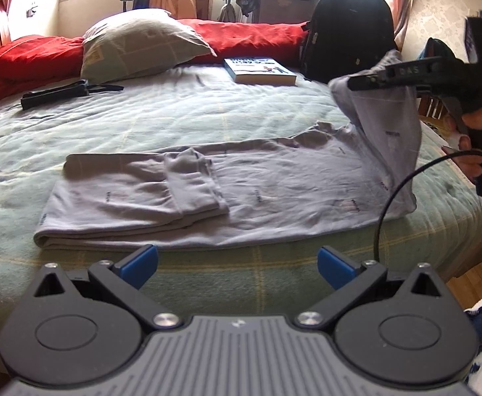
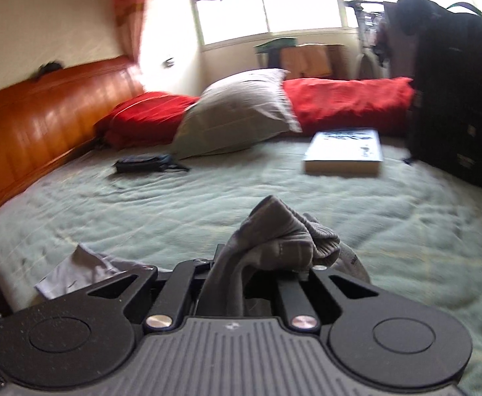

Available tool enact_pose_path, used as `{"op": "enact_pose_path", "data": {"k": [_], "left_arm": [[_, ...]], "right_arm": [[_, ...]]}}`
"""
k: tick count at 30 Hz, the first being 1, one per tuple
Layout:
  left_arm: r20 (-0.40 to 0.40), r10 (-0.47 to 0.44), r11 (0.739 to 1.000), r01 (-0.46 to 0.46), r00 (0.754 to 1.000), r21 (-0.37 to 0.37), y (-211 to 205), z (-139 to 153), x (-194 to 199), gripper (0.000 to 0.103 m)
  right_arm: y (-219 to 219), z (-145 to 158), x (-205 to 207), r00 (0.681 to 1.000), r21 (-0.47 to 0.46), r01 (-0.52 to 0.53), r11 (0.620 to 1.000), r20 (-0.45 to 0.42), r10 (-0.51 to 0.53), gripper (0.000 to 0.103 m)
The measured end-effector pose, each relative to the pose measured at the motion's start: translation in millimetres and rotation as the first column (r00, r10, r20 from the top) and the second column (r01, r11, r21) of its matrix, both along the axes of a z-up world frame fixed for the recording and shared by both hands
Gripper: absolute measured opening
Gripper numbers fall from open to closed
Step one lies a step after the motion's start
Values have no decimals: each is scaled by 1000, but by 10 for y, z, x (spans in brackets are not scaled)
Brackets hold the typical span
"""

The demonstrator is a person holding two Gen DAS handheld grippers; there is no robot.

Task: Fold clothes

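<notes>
Grey garment lying partly folded on the green bed, left gripper just before its near edge with blue fingers spread and empty, right gripper pinching a bunched end, probably the collar, lifted above the bed

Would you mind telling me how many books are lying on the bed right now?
1. The single book lies flat on the green bedspread at the far side, between the pillow and the black backpack. Others may be hidden behind the backpack.
</notes>
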State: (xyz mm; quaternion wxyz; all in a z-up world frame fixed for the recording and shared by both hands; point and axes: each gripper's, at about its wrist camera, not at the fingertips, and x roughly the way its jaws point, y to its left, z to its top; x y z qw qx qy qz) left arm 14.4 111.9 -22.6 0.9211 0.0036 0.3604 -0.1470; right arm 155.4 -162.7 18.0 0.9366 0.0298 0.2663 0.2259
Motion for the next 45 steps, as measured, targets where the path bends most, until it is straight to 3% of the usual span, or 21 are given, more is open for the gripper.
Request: {"op": "enact_pose_path", "data": {"k": [10,20,45], "left_arm": [[7,12,1000,-12,1000,14,291,79,-34,102],[5,55,998,-55,998,-9,529,48,-99,102],[77,180,977,-169,981,-131,918,252,-316,102]], "right_arm": [[804,82,-10,979,-139,-197,970,22,202,10],[1397,139,19,942,-196,-328,924,3,335,10],[2616,155,93,862,-336,-482,809,-16,507,10]]}}
